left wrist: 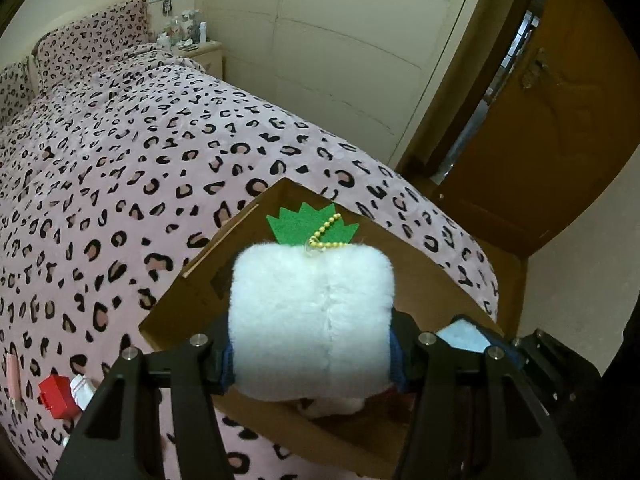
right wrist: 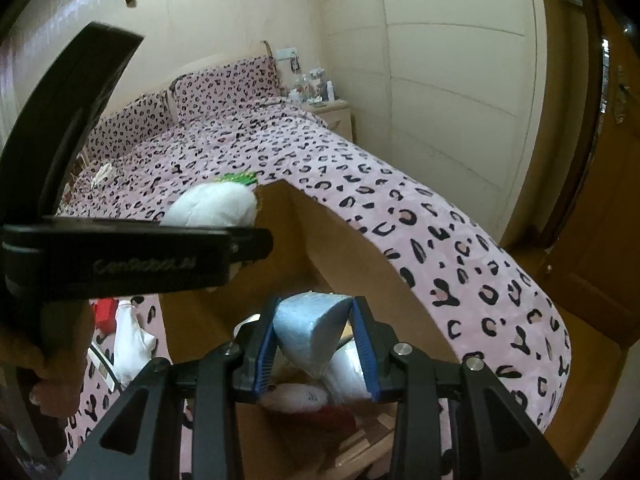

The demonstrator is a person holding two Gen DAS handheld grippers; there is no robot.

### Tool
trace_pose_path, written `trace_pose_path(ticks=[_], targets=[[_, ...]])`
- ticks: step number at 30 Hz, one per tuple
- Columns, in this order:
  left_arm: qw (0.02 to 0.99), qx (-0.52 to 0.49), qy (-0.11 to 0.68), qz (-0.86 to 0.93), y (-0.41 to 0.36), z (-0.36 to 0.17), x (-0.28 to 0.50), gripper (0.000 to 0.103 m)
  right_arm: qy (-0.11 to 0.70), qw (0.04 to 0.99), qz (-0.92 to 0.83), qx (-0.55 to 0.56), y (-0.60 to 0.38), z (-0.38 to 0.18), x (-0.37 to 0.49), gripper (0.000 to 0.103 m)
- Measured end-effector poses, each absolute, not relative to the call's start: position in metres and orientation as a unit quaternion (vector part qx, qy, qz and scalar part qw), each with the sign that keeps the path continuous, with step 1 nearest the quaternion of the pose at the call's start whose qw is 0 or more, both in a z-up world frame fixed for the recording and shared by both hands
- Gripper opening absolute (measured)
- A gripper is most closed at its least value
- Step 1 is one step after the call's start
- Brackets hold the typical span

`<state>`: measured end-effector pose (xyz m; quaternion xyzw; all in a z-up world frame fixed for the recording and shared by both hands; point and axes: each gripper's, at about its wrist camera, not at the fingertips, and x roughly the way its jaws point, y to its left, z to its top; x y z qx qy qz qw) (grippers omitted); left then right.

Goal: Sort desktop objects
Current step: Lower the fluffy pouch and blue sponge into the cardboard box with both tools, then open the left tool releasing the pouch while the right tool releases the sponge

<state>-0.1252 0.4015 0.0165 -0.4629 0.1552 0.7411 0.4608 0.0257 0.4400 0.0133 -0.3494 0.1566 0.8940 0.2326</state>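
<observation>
Left gripper (left wrist: 310, 356) pinches white plush toy (left wrist: 312, 316) across its sides, poised above cardboard box (left wrist: 432, 280). Right gripper (right wrist: 316, 348) clamps a pale blue packet (right wrist: 308, 324), also over the box's open top. Advice: centre each load inside the box walls, lower, then release one at a time. Red item (left wrist: 56, 398) lies outside the box, on the leopard-print bedspread (left wrist: 160, 140).

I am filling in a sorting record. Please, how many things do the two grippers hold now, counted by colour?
White: 1, the plush toy with a green leaf, held by the left gripper above the cardboard box.
Light blue: 1, the packet, held by the right gripper.
Total: 2.
</observation>
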Motion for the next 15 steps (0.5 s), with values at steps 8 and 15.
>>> trace_pose_path(ticks=[8,15], targets=[[0.449,-0.482,0.171,0.732,0.411,-0.018,-0.137,0.057,0.154,0.215,0.886,-0.380,0.437,-0.011,0.007,0.036],[0.437,-0.483,0.200,0.732,0.417,-0.038,-0.135,0.059,0.155,0.208,0.880,-0.398,0.436,-0.025,0.001,0.036]])
